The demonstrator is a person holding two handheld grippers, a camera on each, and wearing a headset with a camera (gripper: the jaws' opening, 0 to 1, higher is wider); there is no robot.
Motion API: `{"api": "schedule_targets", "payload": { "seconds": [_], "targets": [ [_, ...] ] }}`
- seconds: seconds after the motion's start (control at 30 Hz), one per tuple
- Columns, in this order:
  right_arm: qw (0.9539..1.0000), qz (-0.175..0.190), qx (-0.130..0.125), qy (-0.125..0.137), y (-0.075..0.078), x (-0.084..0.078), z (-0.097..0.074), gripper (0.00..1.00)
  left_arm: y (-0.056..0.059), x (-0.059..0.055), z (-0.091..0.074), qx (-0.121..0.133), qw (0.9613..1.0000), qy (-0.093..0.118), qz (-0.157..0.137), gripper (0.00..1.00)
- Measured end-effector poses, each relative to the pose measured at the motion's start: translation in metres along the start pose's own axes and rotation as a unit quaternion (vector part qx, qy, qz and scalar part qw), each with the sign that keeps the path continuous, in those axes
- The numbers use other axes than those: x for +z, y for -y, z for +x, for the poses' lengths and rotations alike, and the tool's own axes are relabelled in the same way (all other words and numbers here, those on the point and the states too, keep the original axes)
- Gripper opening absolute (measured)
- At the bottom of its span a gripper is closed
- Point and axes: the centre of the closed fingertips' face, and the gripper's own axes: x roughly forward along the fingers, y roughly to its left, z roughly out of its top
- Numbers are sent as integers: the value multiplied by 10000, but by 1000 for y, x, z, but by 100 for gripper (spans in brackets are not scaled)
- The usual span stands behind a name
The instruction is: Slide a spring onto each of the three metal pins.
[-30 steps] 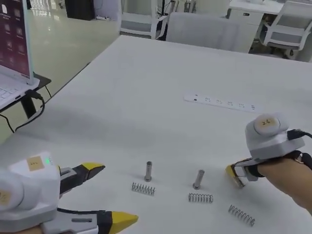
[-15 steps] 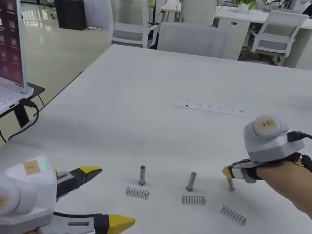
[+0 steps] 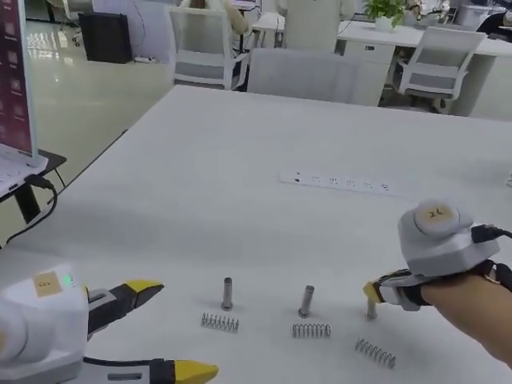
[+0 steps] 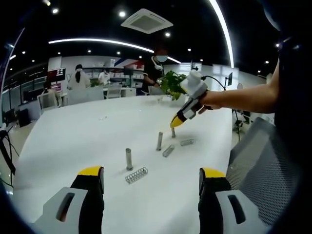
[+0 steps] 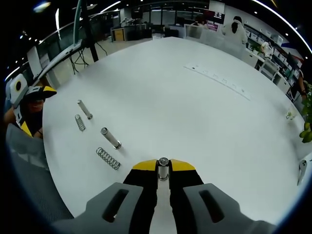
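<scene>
On the near side of the bench, both tools sit low.

Right gripper: jaws closed on the top of the right pin. The pin is upright; I cannot tell whether its foot touches the table. Judgement: the pin is gripped either to steady it for a spring or to reposition it.

Left gripper: jaws wide apart, nothing held, aimed at the row. It is probably free to fetch a spring.

Left pin and middle pin: upright, bare, unheld.

Left spring, middle spring and right spring: each lies flat just in front of its pin. This looks like a deliberate pairing. None is on a pin yet.

Table: white, matte, smooth. A power strip lies well beyond the row.

Room: open office, with chairs at the far edge and a laptop on a stand to the left.
</scene>
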Motion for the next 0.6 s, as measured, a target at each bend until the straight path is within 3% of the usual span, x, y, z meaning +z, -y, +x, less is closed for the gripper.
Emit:
{"api": "schedule_targets", "payload": {
  "seconds": [0.6],
  "targets": [
    [10000, -7, 4, -57, -3, -8, -6, 5, 4, 1, 1, -49, 10000, -18, 51, 76]
  ]
}}
